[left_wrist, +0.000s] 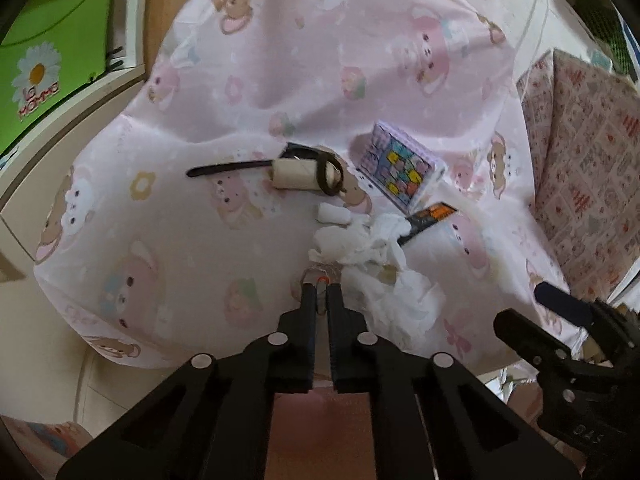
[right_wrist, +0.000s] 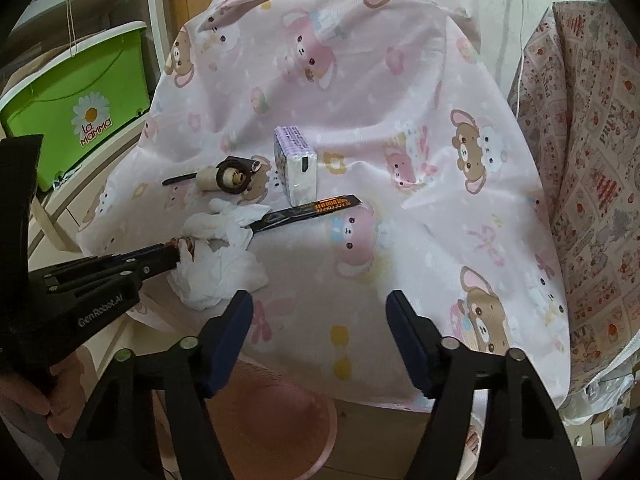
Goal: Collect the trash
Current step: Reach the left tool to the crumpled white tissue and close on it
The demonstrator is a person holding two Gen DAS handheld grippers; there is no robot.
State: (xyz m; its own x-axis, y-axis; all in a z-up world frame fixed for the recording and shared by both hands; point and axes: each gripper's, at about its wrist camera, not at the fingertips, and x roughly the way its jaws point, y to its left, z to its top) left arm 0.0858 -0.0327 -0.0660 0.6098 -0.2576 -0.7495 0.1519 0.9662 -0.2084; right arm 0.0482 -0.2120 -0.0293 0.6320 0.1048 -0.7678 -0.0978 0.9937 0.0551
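Observation:
Trash lies on a pink bear-print sheet [left_wrist: 248, 92]: crumpled white tissues [left_wrist: 360, 240] [right_wrist: 224, 224], a black coffee sachet [left_wrist: 430, 220] [right_wrist: 312, 210] and a larger white wad [left_wrist: 408, 304] [right_wrist: 216, 276]. My left gripper [left_wrist: 323, 290] [right_wrist: 180, 254] is shut on a small clear wrapper [left_wrist: 322, 276] [right_wrist: 188, 245] at the near edge of the tissues. My right gripper [right_wrist: 320, 304] [left_wrist: 518, 306] is open to the right of the wad, with nothing between its fingers. Below both grippers is a pink bin [right_wrist: 272, 420] [left_wrist: 320, 432].
A purple tissue pack [left_wrist: 400, 168] [right_wrist: 296, 164] and a cream roll with a black strap [left_wrist: 300, 174] [right_wrist: 224, 178] lie behind the trash. A green box [left_wrist: 52, 60] [right_wrist: 80, 112] stands on shelves at the left. A patterned cushion [left_wrist: 592, 168] [right_wrist: 588, 160] rises at the right. A hand [right_wrist: 36, 408] holds the left gripper.

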